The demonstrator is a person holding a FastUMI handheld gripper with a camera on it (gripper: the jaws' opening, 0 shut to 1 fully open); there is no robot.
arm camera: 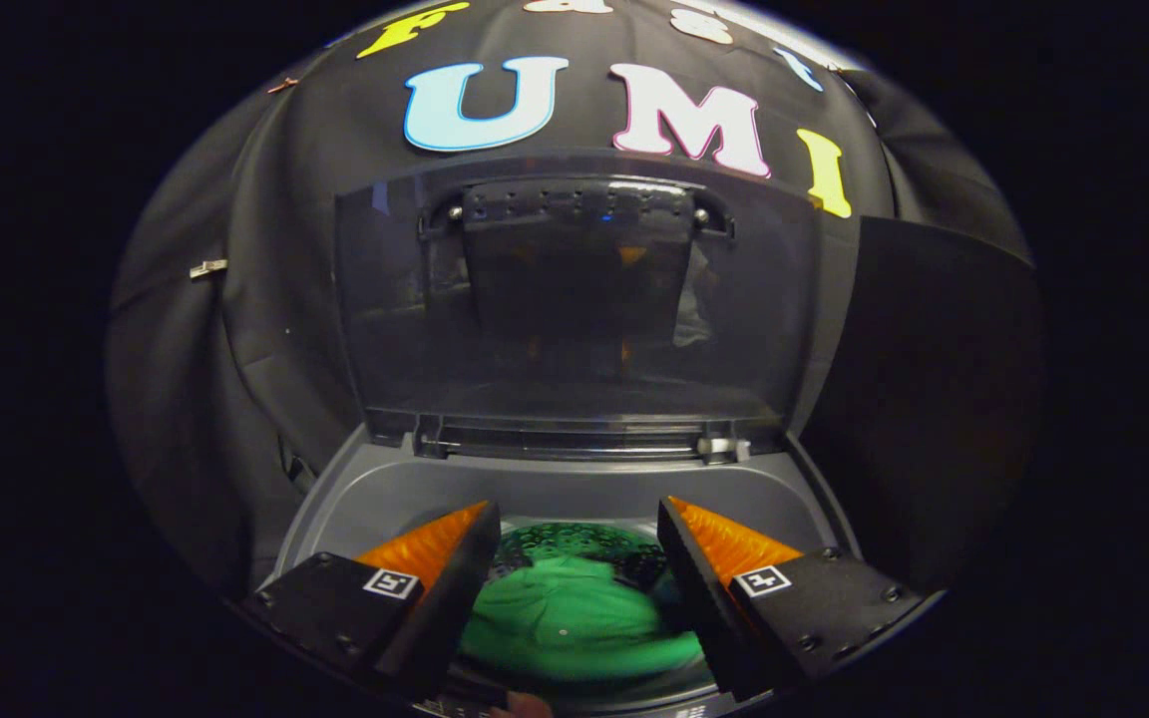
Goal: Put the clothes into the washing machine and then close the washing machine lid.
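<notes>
A green garment [574,618] lies down inside the drum of the top-loading washing machine [385,494], seen below and between my fingers. My gripper [579,514] hangs open above the drum mouth with nothing between its fingers. The machine's dark see-through lid [574,299] stands upright beyond the fingers, hinged at the back of the grey top, with its handle [574,204] along the upper edge.
Black cloth walls close in behind and to both sides of the machine. A dark panel [934,399] stands to the right of the lid. A small latch piece [724,449] sits at the hinge on the right.
</notes>
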